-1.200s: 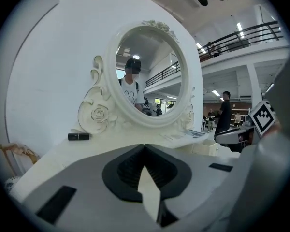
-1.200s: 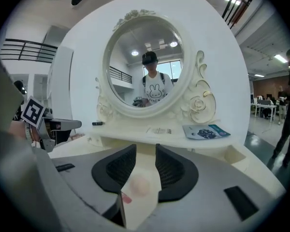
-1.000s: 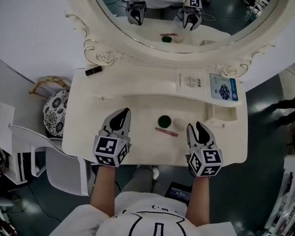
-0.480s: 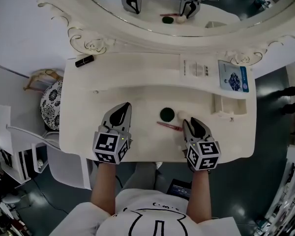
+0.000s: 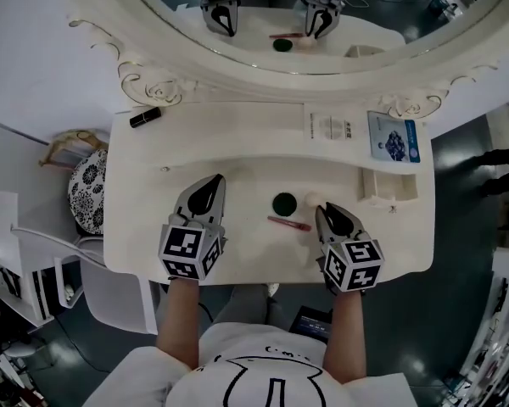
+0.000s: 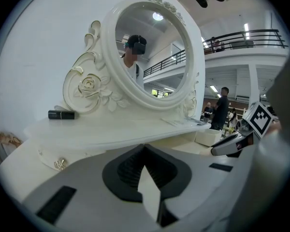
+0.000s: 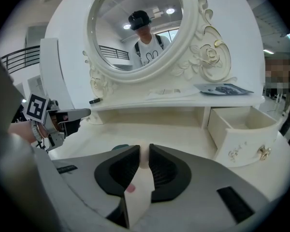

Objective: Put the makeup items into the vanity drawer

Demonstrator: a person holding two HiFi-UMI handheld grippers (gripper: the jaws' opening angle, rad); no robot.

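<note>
left claw point(image 5: 215, 181): jaws closed tip to tip with nothing between them; it sits over the left half of the tabletop point(image 5: 254, 261).
right claw point(image 5: 326, 212): jaws a narrow slit apart and just now closing; it sits over the right half, in front of the drawer.
cream round piece point(image 5: 310, 200): small, on the tabletop at the right claw's tips; it shows in the slit between the jaws, and whether the pads press on it cannot be told.
green round case point(image 5: 284, 203): flat on the tabletop, just left of the cream round piece, between the two claws.
pink stick point(image 5: 288, 224): lies on the tabletop just in front of the green round case, its right end near the right claw.
drawer point(image 5: 388, 195): pulled open at the right of the tabletop; none of the three items is in it.
shelf point(image 5: 237, 125): carries a black tube point(image 5: 145, 117) at its left end, a leaflet point(image 5: 331, 128) and a blue card point(image 5: 392, 138) toward the right.
mirror point(image 5: 365, 15): oval, behind the shelf, reflecting both claws.
</note>
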